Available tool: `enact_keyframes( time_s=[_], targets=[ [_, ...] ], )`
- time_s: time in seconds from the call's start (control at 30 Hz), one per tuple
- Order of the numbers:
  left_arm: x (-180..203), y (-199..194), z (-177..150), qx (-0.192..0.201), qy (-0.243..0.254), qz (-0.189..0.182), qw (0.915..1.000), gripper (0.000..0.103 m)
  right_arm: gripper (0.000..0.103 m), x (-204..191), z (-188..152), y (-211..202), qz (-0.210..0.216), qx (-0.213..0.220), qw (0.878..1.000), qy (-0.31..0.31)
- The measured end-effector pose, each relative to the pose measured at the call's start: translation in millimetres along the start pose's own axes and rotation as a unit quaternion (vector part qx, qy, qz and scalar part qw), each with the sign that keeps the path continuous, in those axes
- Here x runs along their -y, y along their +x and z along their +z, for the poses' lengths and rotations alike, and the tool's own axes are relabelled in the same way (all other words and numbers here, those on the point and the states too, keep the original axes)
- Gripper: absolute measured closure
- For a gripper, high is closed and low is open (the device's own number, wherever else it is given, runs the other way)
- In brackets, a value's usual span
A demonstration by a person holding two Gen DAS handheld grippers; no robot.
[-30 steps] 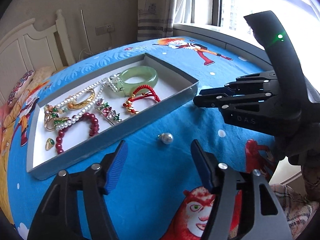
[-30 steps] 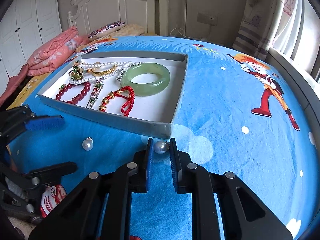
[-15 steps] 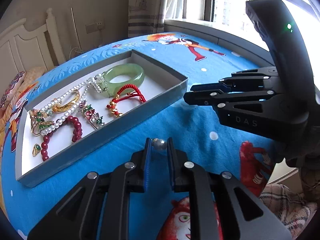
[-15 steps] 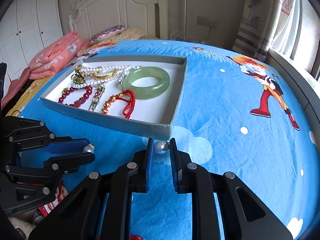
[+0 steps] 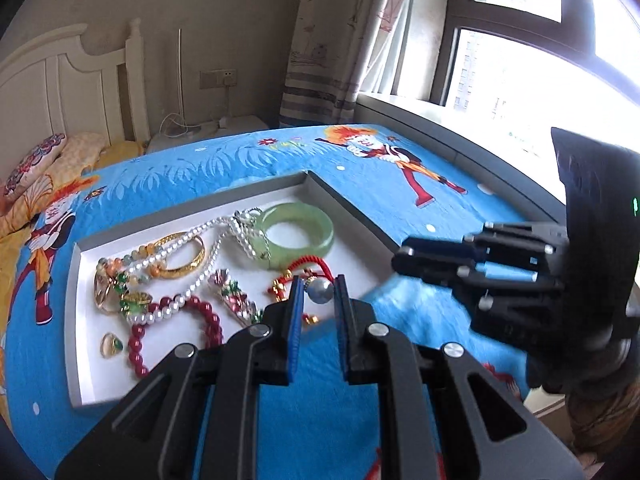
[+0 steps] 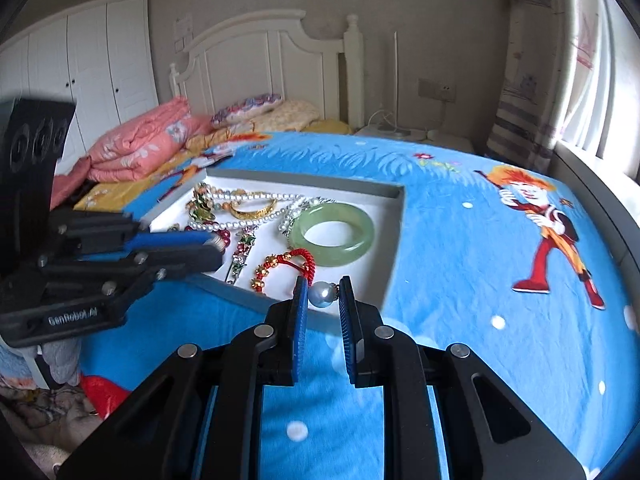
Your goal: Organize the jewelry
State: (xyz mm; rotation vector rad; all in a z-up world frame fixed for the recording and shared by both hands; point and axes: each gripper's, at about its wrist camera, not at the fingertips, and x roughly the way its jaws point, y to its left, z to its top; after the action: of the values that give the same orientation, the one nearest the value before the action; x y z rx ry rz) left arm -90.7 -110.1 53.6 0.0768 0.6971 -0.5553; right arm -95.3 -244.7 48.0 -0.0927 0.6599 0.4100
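A shallow grey tray (image 5: 76,300) (image 6: 394,236) lies on the blue cartoon bedspread. It holds a green jade bangle (image 5: 298,234) (image 6: 332,234), a red cord bracelet (image 6: 286,266), a gold bangle (image 5: 182,262), a white pearl necklace (image 5: 196,282) and dark red beads (image 5: 208,320). My left gripper (image 5: 319,290) is shut on a grey pearl earring (image 5: 319,291), lifted over the tray's near edge. My right gripper (image 6: 323,294) is shut on a second pearl earring (image 6: 323,294), also raised near the tray's front wall. Each gripper shows in the other's view, the right gripper (image 5: 404,258) and the left gripper (image 6: 218,246).
A white headboard (image 6: 260,60) and pillows (image 6: 248,106) stand behind the bed. A folded pink quilt (image 6: 140,144) lies at the far left. A window with a curtain (image 5: 332,40) runs along the right side. The bedspread (image 6: 480,260) stretches right of the tray.
My left gripper closed on the pearl earring that lay on the bedspread, then lifted it toward the tray. My right gripper rose with its pearl held throughout.
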Motion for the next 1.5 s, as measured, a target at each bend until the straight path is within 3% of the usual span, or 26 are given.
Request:
enact_keyframes(
  time_s=[0.23, 0.37, 0.53, 0.67, 0.73, 0.77, 0.8, 0.87, 1.0, 1.1, 1.23, 1.5],
  targets=[
    [5.2, 22.3, 29.0, -0.003, -0.016, -0.05, 0.9986, 0.088, 0.086, -1.0, 4.9, 24.1, -0.016, -0.02, 1.0, -0.002],
    [15.3, 42.3, 36.8, -0.023, -0.011, -0.056, 0.9981, 0.088, 0.085, 1.8, 5.6, 29.7, -0.013, -0.025, 1.0, -0.003],
    [4.0, 37.4, 35.7, -0.008, -0.026, -0.026, 0.9993, 0.061, 0.082, 11.7, 3.9, 24.0, -0.016, -0.015, 1.0, 0.012],
    [-12.5, 0.4, 27.5, 0.046, -0.032, 0.039, 0.9977, 0.021, 0.078, 27.5, -3.8, 4.7, -0.021, 0.014, 0.998, 0.051],
    [-19.3, -21.2, 17.8, 0.082, -0.032, 0.086, 0.9924, 0.008, 0.052, 38.6, -8.6, -6.3, -0.022, 0.034, 0.996, 0.085],
    [-21.8, -27.0, 15.0, 0.092, -0.032, 0.1, 0.9903, 0.002, 0.046, 45.6, -11.8, -13.0, -0.024, 0.049, 0.993, 0.107],
    [-24.8, -34.2, 10.0, 0.104, -0.032, 0.115, 0.9874, 0.002, 0.039, 49.6, -14.3, -17.9, -0.023, 0.061, 0.99, 0.123],
    [-31.2, -43.9, -2.6, 0.114, -0.033, 0.146, 0.9821, 0.002, 0.038, 53.1, -15.5, -22.4, -0.018, 0.073, 0.987, 0.142],
    [-44.3, -42.1, -26.5, 0.085, -0.049, 0.225, 0.9694, 0.002, 0.016, 33.6, -12.9, -22.2, -0.028, 0.085, 0.986, 0.143],
    [-54.2, -35.9, -34.3, 0.061, -0.068, 0.219, 0.9714, 0.002, 0.016, 8.3, -8.4, -11.5, -0.044, 0.078, 0.989, 0.115],
    [-62.8, -34.9, -36.7, 0.049, -0.088, 0.248, 0.9635, 0.002, 0.016, -20.6, -1.0, 5.7, -0.078, 0.047, 0.993, 0.071],
    [-67.8, -21.0, -38.4, -0.003, -0.096, 0.262, 0.9603, 0.002, 0.016, -30.9, 0.2, 23.2, -0.118, 0.015, 0.991, 0.065]
  ],
)
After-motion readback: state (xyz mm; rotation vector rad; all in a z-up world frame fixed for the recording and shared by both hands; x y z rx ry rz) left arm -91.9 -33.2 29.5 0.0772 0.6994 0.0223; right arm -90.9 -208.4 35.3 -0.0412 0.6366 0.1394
